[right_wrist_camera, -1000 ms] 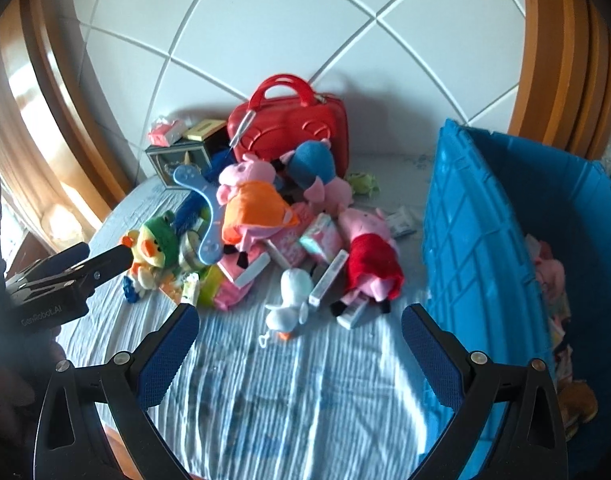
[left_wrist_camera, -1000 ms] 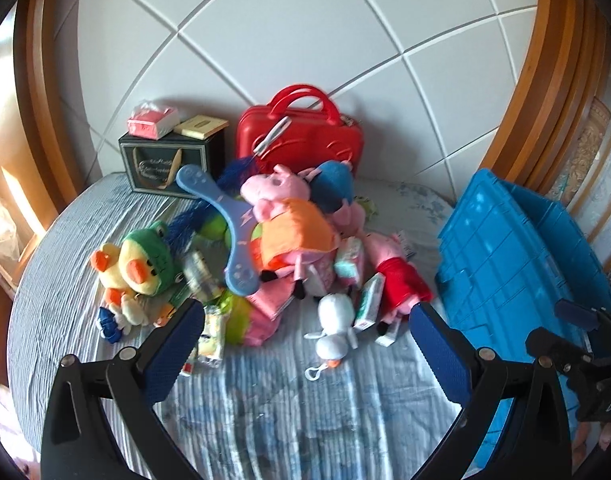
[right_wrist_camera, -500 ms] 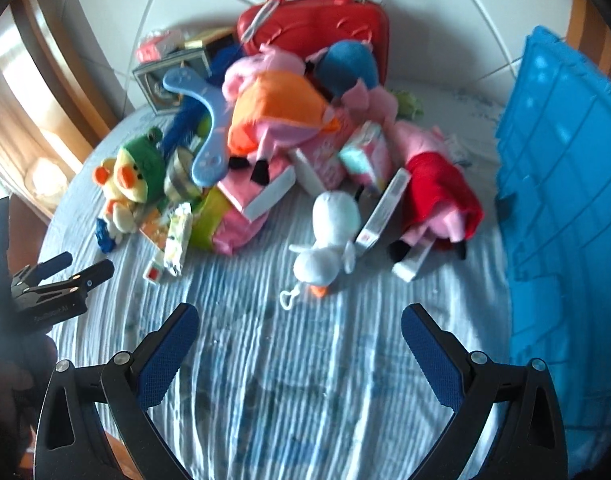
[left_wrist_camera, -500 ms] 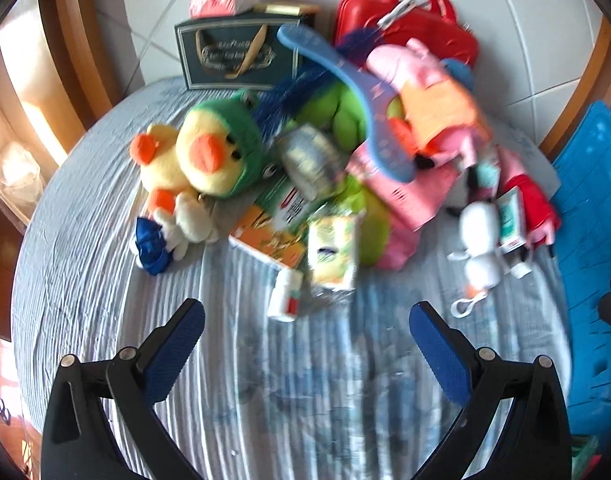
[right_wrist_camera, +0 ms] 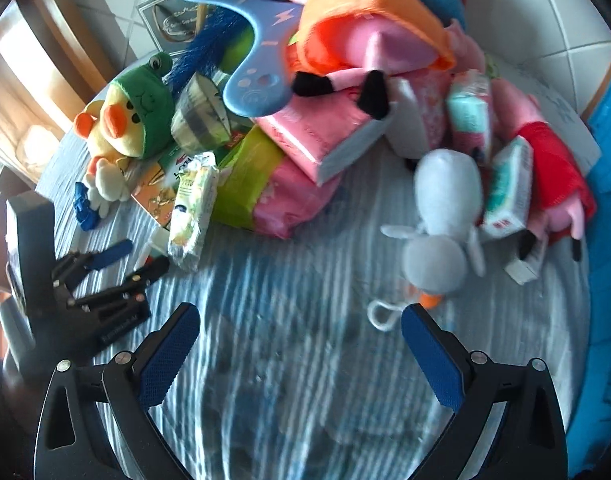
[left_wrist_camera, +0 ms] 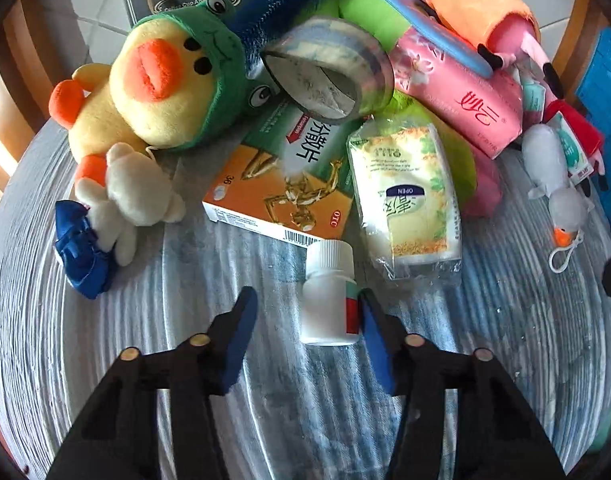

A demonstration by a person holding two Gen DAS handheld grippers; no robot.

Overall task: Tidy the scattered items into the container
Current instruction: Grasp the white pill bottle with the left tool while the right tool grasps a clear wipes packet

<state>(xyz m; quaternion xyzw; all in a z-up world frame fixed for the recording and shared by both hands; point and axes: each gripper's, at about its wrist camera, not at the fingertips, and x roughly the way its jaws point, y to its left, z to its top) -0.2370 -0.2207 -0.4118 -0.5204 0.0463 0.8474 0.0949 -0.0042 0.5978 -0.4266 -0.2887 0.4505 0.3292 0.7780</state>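
Observation:
A small white pill bottle (left_wrist_camera: 327, 296) lies on the striped blanket (left_wrist_camera: 145, 360) in front of the toy pile. My left gripper (left_wrist_camera: 305, 300) straddles it with its jaws closing. The right pad (left_wrist_camera: 371, 332) is against the bottle's side, while a gap separates the left pad (left_wrist_camera: 237, 332) from it. In the right wrist view the left gripper (right_wrist_camera: 139, 258) shows low at the left. My right gripper (right_wrist_camera: 301, 316) stands open over bare blanket, just short of a white goose plush (right_wrist_camera: 441, 216). The blue container (right_wrist_camera: 609, 184) rises at the right edge.
The pile holds a yellow duck plush in a green hood (left_wrist_camera: 157, 80), an orange-green medicine box (left_wrist_camera: 281, 184), a wipes packet (left_wrist_camera: 405, 192), a tape roll (left_wrist_camera: 329, 72), pink tissue packs (left_wrist_camera: 461, 96), pig plushes (right_wrist_camera: 365, 20) and a blue boomerang (right_wrist_camera: 257, 60).
Both grippers have come down close to the blanket and the pile. The left jaws have narrowed from wide open around the white bottle. The right jaws stay wide.

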